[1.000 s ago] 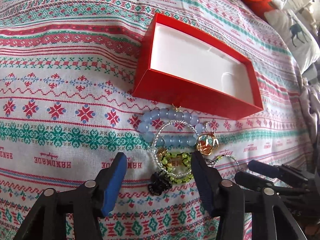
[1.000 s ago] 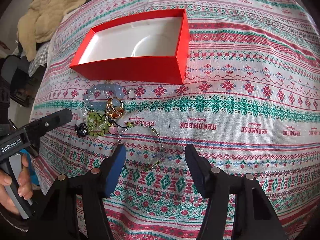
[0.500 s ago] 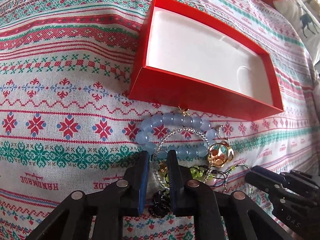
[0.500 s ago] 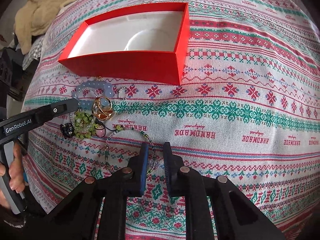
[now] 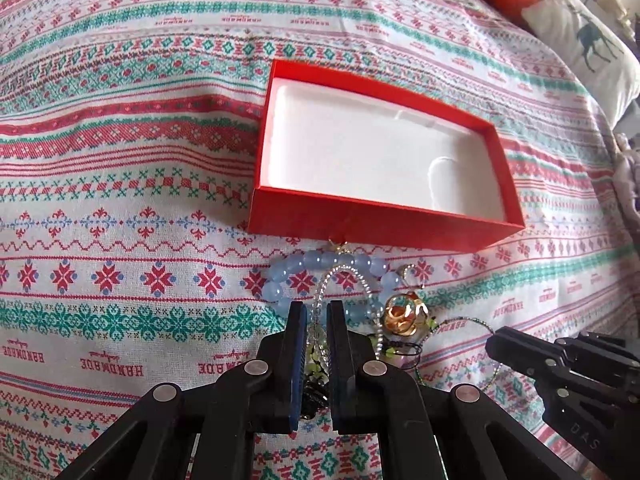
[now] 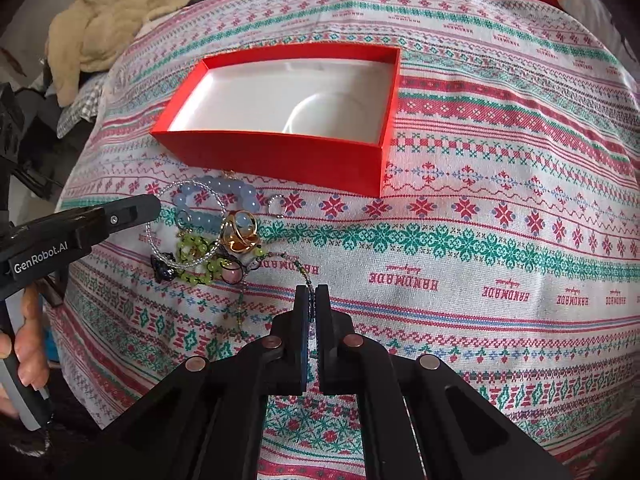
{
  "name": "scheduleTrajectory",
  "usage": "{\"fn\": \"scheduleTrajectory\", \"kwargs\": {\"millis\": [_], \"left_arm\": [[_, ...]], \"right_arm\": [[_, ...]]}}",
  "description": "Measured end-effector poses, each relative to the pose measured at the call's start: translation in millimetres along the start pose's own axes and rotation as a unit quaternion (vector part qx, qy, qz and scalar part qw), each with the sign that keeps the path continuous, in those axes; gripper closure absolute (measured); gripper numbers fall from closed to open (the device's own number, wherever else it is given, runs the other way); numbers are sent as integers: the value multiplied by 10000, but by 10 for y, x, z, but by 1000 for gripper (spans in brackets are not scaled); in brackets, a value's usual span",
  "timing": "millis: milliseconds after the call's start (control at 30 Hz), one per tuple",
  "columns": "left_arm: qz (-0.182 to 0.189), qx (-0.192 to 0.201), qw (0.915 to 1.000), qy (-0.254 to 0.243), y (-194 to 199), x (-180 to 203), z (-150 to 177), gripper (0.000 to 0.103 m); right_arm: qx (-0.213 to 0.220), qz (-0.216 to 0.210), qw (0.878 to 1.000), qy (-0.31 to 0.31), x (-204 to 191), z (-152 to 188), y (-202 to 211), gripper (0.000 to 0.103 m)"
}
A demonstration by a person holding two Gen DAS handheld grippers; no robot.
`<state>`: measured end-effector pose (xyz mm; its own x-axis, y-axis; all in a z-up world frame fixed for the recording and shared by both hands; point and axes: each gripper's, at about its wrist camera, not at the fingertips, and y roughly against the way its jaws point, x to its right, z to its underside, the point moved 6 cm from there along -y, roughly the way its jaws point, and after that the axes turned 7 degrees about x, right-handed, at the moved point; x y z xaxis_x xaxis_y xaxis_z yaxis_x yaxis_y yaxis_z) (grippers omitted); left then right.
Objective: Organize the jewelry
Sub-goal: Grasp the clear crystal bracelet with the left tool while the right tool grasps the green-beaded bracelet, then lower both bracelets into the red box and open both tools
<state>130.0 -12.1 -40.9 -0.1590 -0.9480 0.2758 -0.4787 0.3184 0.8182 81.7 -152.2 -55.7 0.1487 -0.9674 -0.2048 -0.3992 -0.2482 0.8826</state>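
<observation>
Jewelry lies tangled on the patterned bedspread (image 5: 120, 208) just before my empty red box (image 5: 376, 220). My left gripper (image 5: 317, 312) is clenched on the clear beaded bracelet (image 5: 348, 270), my right gripper (image 6: 312, 296) on the dark beaded strand (image 6: 305, 276), probably to separate them.

Both wrist views look steeply down, sharing the red box (image 5: 380, 220).
</observation>
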Motion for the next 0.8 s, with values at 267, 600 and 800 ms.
{"fn": "scheduleTrajectory", "kwargs": {"millis": [267, 600, 800], "left_arm": [[202, 479, 9986, -78, 324, 152, -229, 99], [926, 1105, 9896, 14, 398, 512, -725, 99], [1290, 1108, 9848, 364, 98, 546, -900, 99]], "right_arm": [[472, -165, 9987, -139, -18, -184, 352, 101], [958, -56, 9944, -439, 150, -527, 667, 101], [1054, 209, 9933, -433, 174, -663, 610, 101]]}}
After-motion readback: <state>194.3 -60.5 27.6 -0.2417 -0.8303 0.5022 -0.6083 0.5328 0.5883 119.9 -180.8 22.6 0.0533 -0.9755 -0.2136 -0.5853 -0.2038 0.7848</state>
